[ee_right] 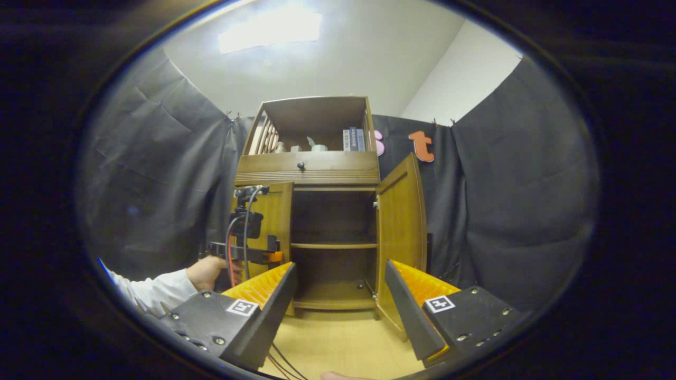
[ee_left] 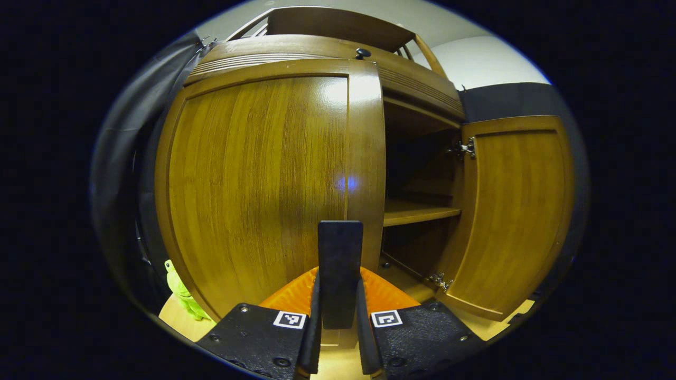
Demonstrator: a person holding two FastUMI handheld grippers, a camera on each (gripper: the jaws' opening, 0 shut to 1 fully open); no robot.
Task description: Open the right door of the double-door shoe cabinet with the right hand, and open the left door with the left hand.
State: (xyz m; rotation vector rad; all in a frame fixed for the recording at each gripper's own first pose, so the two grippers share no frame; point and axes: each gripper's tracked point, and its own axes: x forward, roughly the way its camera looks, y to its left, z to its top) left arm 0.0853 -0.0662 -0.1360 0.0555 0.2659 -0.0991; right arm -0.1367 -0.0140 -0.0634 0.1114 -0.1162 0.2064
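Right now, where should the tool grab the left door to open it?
Grip the left door on its free upright edge, coming from the open middle. No handle shows; the hinges sit on the far side. The left tool looks pinched shut there already.

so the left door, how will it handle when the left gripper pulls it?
Left door is a solid-looking framed wood panel, so probably stiff. Likely swings on hinges like the open right door's. Its glossy finish may be slippery for the left gripper, whose closed fingers sit at its inner edge.

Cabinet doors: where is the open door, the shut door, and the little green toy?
open door (ee_left: 515, 211), left gripper view, middle panel.
shut door (ee_left: 253, 179), left gripper view, middle panel.
green toy (ee_left: 182, 293), left gripper view, its body.
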